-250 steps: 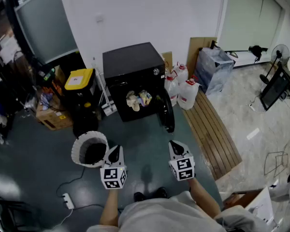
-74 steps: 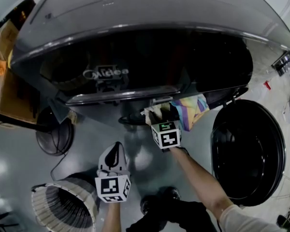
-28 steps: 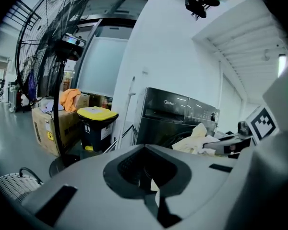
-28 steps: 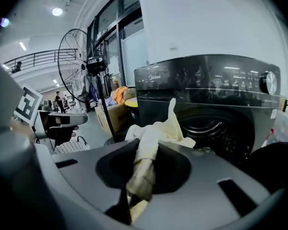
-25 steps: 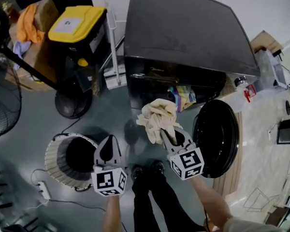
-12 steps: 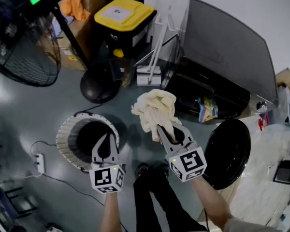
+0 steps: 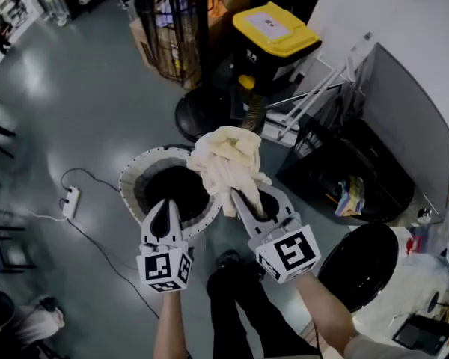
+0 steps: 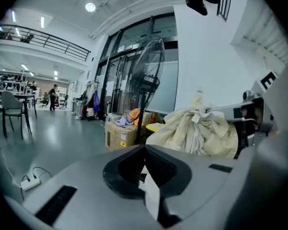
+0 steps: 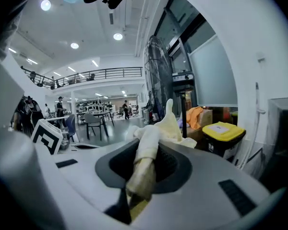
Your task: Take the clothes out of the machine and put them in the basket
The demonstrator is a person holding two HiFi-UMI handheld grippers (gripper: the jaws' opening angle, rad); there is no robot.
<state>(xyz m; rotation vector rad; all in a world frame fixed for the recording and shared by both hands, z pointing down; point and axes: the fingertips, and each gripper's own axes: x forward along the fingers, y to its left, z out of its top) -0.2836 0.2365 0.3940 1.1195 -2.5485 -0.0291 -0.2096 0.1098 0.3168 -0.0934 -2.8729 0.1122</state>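
The right hand-held gripper [image 7: 248, 204] pinches a crumpled cream cloth [image 7: 224, 155], held up and, in the head view, overlapping the rim of the round white ribbed basket [image 7: 138, 174] on the floor. Nothing can be made out in the basket's dark inside. The left hand-held gripper [image 7: 165, 214] is pressed together and empty. If released here, the loose folds could snag the rim and spill onto the floor. A striped multicoloured garment [image 7: 350, 198] lies in the black machine [image 7: 404, 126].
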